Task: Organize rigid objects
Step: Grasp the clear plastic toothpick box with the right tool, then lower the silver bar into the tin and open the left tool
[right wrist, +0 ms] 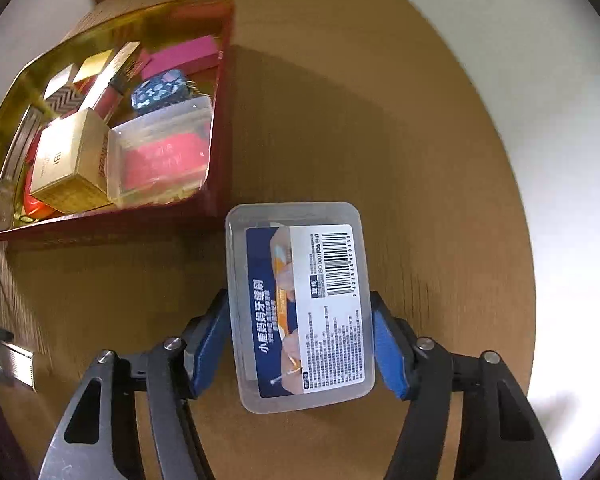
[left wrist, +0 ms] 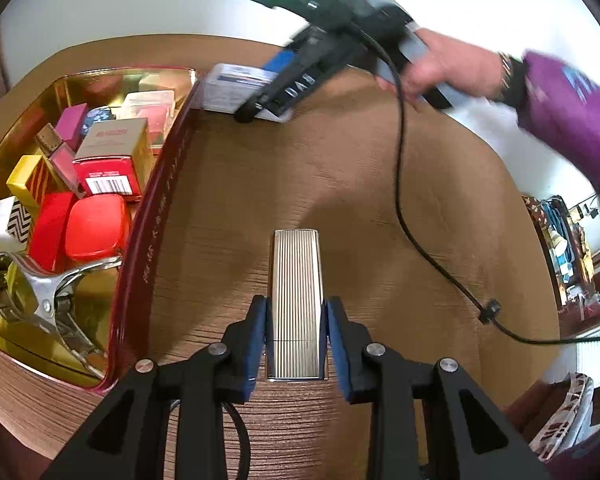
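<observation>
Your bench, a rounded wooden top with a brown grain, is carrying everything shown here. The gold-lined tray with dark red walls is sitting on its left part and is holding a jumble of small rigid items: a gold carton, a clear case with a red insert, a red and white barcoded box, a rounded red case, a dark blue patterned pouch-like item and a metal spring clamp.

Your right tool is pointing steeply down over the bench just right of the tray's near corner. Its blue pads are bracketing the clear plastic box that bears a blue label and a barcode; the left pad is lying against the box wall and the right pad is at or just off the opposite wall, so you cannot tell whether the grip is firm. In the left wrist view your right hand, in a purple sleeve, is carrying that tool over the same box beside the tray's far corner, with a black cable trailing across the bench.

Your left tool is standing partly closed, its blue pads pressing both long sides of the ribbed silver metal case, which is lying just right of the tray's red wall.
</observation>
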`<state>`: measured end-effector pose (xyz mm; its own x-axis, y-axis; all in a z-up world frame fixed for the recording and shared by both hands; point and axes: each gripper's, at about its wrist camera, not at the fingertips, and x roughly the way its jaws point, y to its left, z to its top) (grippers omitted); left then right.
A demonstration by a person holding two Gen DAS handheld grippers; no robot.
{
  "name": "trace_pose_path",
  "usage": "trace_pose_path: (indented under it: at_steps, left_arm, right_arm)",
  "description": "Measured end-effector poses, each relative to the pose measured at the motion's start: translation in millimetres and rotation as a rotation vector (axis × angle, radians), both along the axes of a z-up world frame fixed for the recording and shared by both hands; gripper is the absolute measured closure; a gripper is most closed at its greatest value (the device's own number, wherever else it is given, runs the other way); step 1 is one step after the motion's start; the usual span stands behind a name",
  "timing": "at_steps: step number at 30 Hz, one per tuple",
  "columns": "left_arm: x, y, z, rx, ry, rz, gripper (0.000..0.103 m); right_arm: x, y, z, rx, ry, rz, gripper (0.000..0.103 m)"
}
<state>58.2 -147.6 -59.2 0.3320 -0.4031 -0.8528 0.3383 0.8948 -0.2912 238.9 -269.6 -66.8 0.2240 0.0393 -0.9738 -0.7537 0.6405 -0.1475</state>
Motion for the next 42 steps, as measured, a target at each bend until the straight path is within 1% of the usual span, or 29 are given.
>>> trace_pose_path:
  at_steps: [5, 8, 10, 12, 13, 14, 16, 18, 19, 20, 21, 22, 23, 24, 25, 26, 29, 31, 32, 34, 35, 38, 40, 42]
  left_arm:
    - [-10, 3, 3, 0.010, -0.011, 0.002, 0.073]
    - [-17, 3, 12, 0.002, -0.032, 0.000, 0.073]
    - [-21, 4, 20, 0.002, -0.054, -0.001, 0.073]
    - [-25, 7, 28, -0.015, -0.070, 0.000, 0.073]
    - [-27, 9, 31, -0.020, -0.075, 0.000, 0.073]
    - [-28, 12, 32, -0.009, -0.078, 0.006, 0.073]
    - [-29, 17, 36, -0.003, -0.079, 0.014, 0.073]
    - [-31, 24, 39, -0.009, -0.076, 0.017, 0.073]
    - [-31, 24, 39, 0.002, -0.065, -0.006, 0.073]
    - [-30, 23, 38, 0.018, -0.061, -0.020, 0.073]
    - [-29, 20, 37, 0.038, -0.062, -0.023, 0.073]
    - [-27, 19, 37, 0.039, -0.062, -0.032, 0.073]
    - [-24, 15, 36, 0.023, -0.054, -0.067, 0.069]
    - [-24, 5, 33, 0.027, -0.047, -0.079, 0.067]
    - [-20, -1, 29, 0.043, -0.043, -0.089, 0.063]
    - [-18, -8, 25, 0.063, -0.049, -0.115, 0.058]
    - [-10, -26, 11, 0.180, -0.075, -0.139, 0.057]
    - [-3, -35, -2, 0.217, -0.052, -0.168, 0.057]
    - [1, -40, -13, 0.240, -0.017, -0.183, 0.057]
    - [1, -44, -24, 0.253, 0.008, -0.201, 0.058]
    - [-2, -45, -22, 0.256, -0.037, -0.197, 0.074]
    - [-1, -45, -23, 0.250, -0.036, -0.191, 0.074]
    - [-3, -45, -20, 0.248, -0.054, -0.180, 0.074]
    - [-3, -44, -15, 0.221, -0.045, -0.172, 0.074]
  right_arm:
    - [-28, -32, 11, 0.047, -0.017, -0.152, 0.041]
    - [-52, -52, 27, 0.131, -0.028, -0.250, 0.041]
    - [-67, -58, 35, 0.166, -0.045, -0.297, 0.041]
    - [-86, -68, 43, 0.216, -0.057, -0.356, 0.041]
    - [-94, -72, 46, 0.226, -0.068, -0.376, 0.041]
    - [-103, -76, 47, 0.238, -0.070, -0.402, 0.041]
    - [-145, -86, 44, 0.275, -0.085, -0.462, 0.041]
    - [-170, -97, 46, 0.294, -0.100, -0.505, 0.041]
    - [-182, -102, 48, 0.314, -0.104, -0.533, 0.041]
    - [-187, -97, 44, 0.327, -0.109, -0.547, 0.041]
    - [-196, -101, 46, 0.344, -0.114, -0.568, 0.041]
    - [-205, -105, 47, 0.354, -0.117, -0.584, 0.041]
    - [-207, -101, 43, 0.359, -0.123, -0.593, 0.041]
    - [-215, -105, 44, 0.369, -0.130, -0.610, 0.041]
    - [-223, -101, 41, 0.378, -0.132, -0.620, 0.041]
    - [-224, -100, 42, 0.385, -0.137, -0.628, 0.041]
    - [-234, -104, 49, 0.396, -0.158, -0.662, 0.041]
    - [-238, -108, 52, 0.406, -0.168, -0.676, 0.041]
    - [-236, -107, 52, 0.410, -0.169, -0.678, 0.041]
    - [-242, -114, 56, 0.423, -0.172, -0.687, 0.041]
    - [-244, -115, 57, 0.433, -0.176, -0.690, 0.041]
    - [-247, -112, 58, 0.457, -0.179, -0.692, 0.041]
    - [-248, -108, 57, 0.468, -0.182, -0.694, 0.041]
    - [-249, -103, 55, 0.472, -0.183, -0.694, 0.041]
